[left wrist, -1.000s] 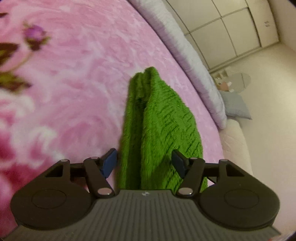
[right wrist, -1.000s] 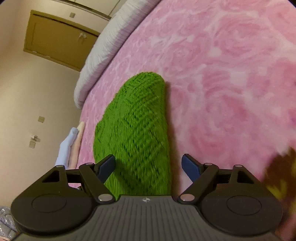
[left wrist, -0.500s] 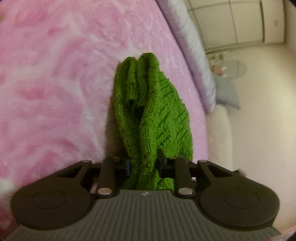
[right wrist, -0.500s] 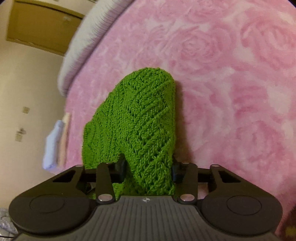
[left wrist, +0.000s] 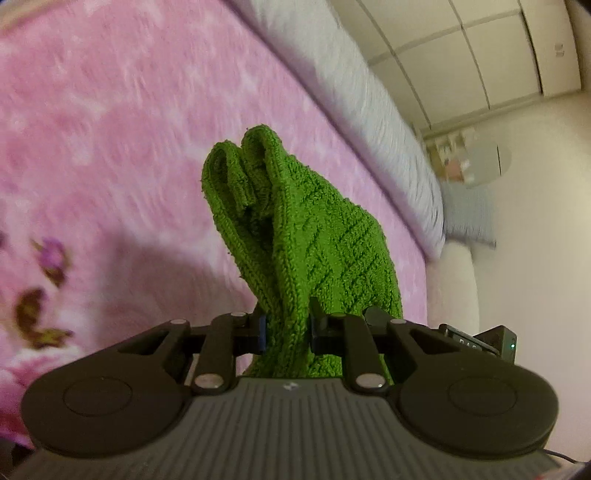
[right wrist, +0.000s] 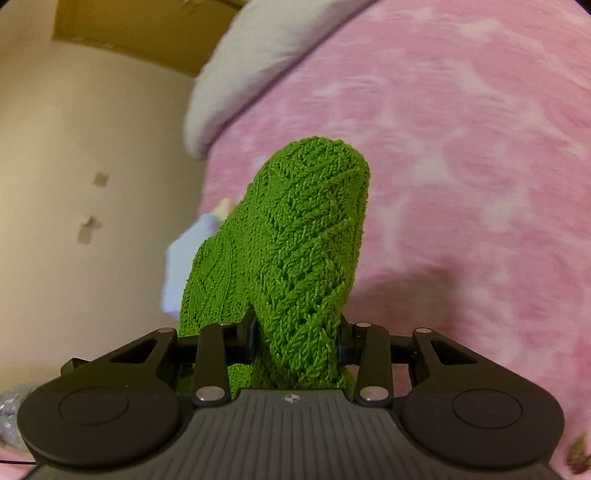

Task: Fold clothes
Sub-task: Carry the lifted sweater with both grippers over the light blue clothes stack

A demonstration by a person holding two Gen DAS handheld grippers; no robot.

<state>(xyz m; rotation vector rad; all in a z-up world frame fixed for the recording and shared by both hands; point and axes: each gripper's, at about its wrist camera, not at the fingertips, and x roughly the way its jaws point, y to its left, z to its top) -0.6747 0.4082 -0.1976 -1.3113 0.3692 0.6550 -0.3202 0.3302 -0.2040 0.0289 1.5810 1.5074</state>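
Above the pink rose-patterned blanket (left wrist: 110, 122) of the bed, the green knitted garment (left wrist: 317, 236) hangs bunched between both grippers, lifted clear of the cover near the bed's edge, where a grey quilt (left wrist: 369, 99) borders the blanket. Left wrist view: the left gripper (left wrist: 286, 328) is closed narrowly on a rolled fold of the garment, its blue-padded fingers (left wrist: 261, 328) pressing the knit from either side; the doubled far end of the garment stands up ahead. A small black device (left wrist: 491, 341) with a green light and pale, unreadable lettering shows at the gripper's right. Pale wardrobe doors (left wrist: 480, 55) and folded light-blue cloth (left wrist: 469, 218) lie beyond the bed's edge. Right wrist view: the right gripper (right wrist: 295, 341) clamps a thicker bundle of the same garment (right wrist: 295, 236), cable pattern visible, with the jaws held somewhat apart by the fabric. A small emblem (right wrist: 291, 398) marks the gripper body; no legible brand text appears. A brown door (right wrist: 140, 29) stands in the cream wall.
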